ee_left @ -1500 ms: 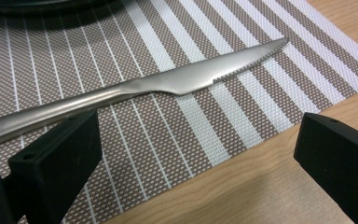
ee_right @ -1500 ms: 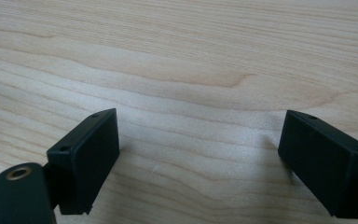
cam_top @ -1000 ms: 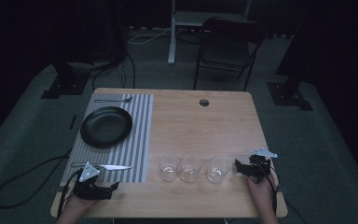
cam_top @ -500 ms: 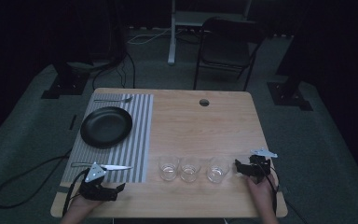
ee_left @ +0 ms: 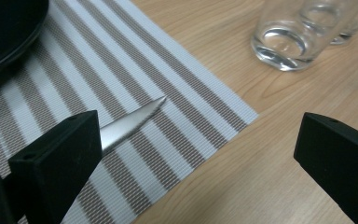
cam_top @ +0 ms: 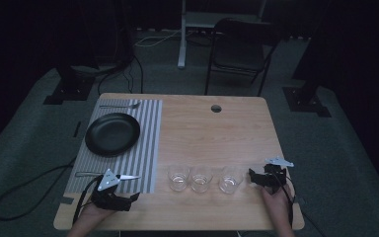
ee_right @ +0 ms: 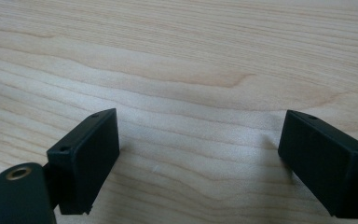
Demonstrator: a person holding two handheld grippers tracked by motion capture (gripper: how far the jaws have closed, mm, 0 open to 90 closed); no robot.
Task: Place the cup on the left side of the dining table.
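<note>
A plate (cam_top: 112, 134) sits on the placemat (cam_top: 145, 148) at the table's (cam_top: 212, 133) left, three glasses (cam_top: 202, 178) in a row to its right.

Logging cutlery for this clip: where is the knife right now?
In the high view the knife lies on the striped placemat's near edge, just ahead of the left gripper, left of the three glasses.

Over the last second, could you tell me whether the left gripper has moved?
Yes: the left gripper has drifted right along the table's near edge, toward the three glasses.

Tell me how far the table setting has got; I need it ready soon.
Laid already: plate on the striped mat, fork behind it, knife in front. In hand: nothing; both left tongs and right tongs are open. Left, probably: three glasses beside the mat.
</note>
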